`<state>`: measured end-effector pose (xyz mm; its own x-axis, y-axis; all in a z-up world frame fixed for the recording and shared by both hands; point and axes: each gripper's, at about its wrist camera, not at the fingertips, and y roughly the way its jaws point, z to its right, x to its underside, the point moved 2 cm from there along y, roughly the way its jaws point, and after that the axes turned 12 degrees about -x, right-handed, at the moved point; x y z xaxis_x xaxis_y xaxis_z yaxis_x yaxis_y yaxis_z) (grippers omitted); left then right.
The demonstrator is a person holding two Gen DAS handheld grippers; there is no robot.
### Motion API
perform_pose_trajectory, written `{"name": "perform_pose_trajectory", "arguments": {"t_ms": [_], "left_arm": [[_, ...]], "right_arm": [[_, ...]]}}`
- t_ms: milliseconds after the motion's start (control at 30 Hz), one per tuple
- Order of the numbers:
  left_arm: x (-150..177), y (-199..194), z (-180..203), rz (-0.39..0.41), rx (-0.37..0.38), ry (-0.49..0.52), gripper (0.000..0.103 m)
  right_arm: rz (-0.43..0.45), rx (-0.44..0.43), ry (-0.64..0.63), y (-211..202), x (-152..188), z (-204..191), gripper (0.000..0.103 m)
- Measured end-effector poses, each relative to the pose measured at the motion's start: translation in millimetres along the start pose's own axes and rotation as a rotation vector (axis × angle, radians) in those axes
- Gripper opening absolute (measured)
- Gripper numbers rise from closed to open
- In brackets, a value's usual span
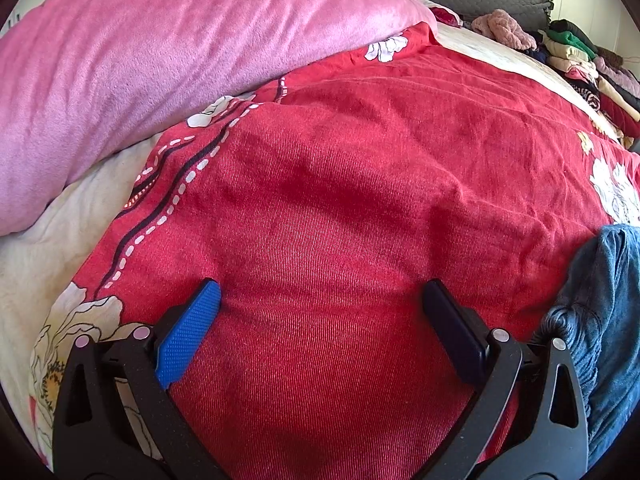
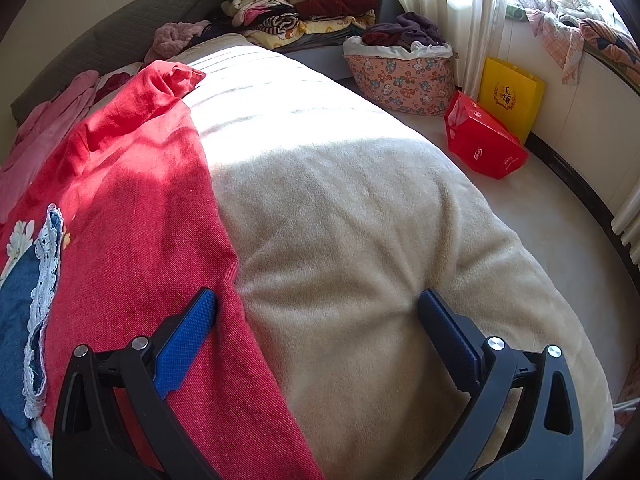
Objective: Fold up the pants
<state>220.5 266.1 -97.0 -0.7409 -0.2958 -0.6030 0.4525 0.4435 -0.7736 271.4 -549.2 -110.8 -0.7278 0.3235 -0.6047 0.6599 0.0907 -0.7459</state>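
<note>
Both claws stood spread wide and empty, low over the bed. The left claw (image 1: 320,300) hovered above the red bedspread (image 1: 360,160), nothing between its jaws but that cloth. The right claw (image 2: 318,312) straddled the spread's right edge, its left pad (image 2: 188,340) over red and the other over the cream blanket (image 2: 380,220) beyond.

The pants (image 1: 600,320) were most likely the blue denim piece bunched at the near right of the left wrist view — gathered folds, perhaps a waistband, though the fisheye rim cut it too short to be sure. In the right wrist view the same blue cloth (image 2: 16,304) lay at the near left with a white lace edging (image 2: 44,272), on the red spread. So the garment sat between the two claws, just beside each and held by neither; folding looked not yet begun.

The chief risk from here was a wrong pinch: a claw closing where it stood would take the bedspread or blanket, not the denim, and drag the bedding. A second risk — gripping the bunched heap anywhere but a hem or waistband would lift a lump that could not be laid flat. The lace might also snag on a ribbed pad.
</note>
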Motion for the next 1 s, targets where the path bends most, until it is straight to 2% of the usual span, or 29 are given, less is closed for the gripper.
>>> {"name": "perform_pose_trajectory", "arguments": {"t_ms": [100, 167, 267, 300, 367, 400, 433, 500, 567, 633, 667, 733, 800, 1000], "left_arm": [[-5, 4, 1, -0.010, 0.015, 0.016, 0.095], [-8, 4, -3, -0.020, 0.035, 0.000, 0.095], [-2, -22, -12, -0.050, -0.018, -0.033, 0.095], [3, -42, -14, -0.055, -0.052, -0.040, 0.094], [15, -85, -12, -0.006, -0.050, -0.023, 0.094], [25, -114, -9, 0.050, -0.026, -0.016, 0.094], [37, -139, -4, 0.077, 0.015, -0.004, 0.094], [62, -175, 7, 0.089, 0.088, 0.020, 0.094], [92, -202, 21, 0.081, 0.132, 0.050, 0.094], [117, -214, 33, 0.054, 0.157, 0.066, 0.094], [131, -219, 42, 0.032, 0.187, 0.092, 0.094], [146, -223, 54, 0.013, 0.199, 0.119, 0.094], [155, -232, 59, 0.028, 0.206, 0.111, 0.094], [162, -241, 72, 0.034, 0.235, 0.130, 0.094]], "right_arm": [[-0.018, 0.016, -0.012, 9, -3, -1, 0.099], [-0.008, 0.019, -0.008, -1, -7, -3, 0.099], [0.155, -0.034, 0.016, -80, 2, -21, 0.099], [0.199, -0.085, 0.048, -110, 12, -29, 0.099], [0.244, -0.303, 0.114, -170, 47, -54, 0.099], [0.240, -0.347, 0.108, -187, 62, -68, 0.099], [0.206, -0.353, 0.058, -207, 87, -92, 0.099], [0.148, -0.357, -0.054, -225, 123, -130, 0.099], [0.075, -0.374, -0.164, -233, 169, -171, 0.099], [-0.019, -0.397, -0.230, -228, 200, -199, 0.099], [-0.031, -0.411, -0.247, -226, 212, -211, 0.099], [-0.038, -0.406, -0.302, -223, 226, -232, 0.099], [-0.029, -0.388, -0.351, -222, 234, -250, 0.099], [-0.044, -0.405, -0.436, -220, 239, -272, 0.099]]}}
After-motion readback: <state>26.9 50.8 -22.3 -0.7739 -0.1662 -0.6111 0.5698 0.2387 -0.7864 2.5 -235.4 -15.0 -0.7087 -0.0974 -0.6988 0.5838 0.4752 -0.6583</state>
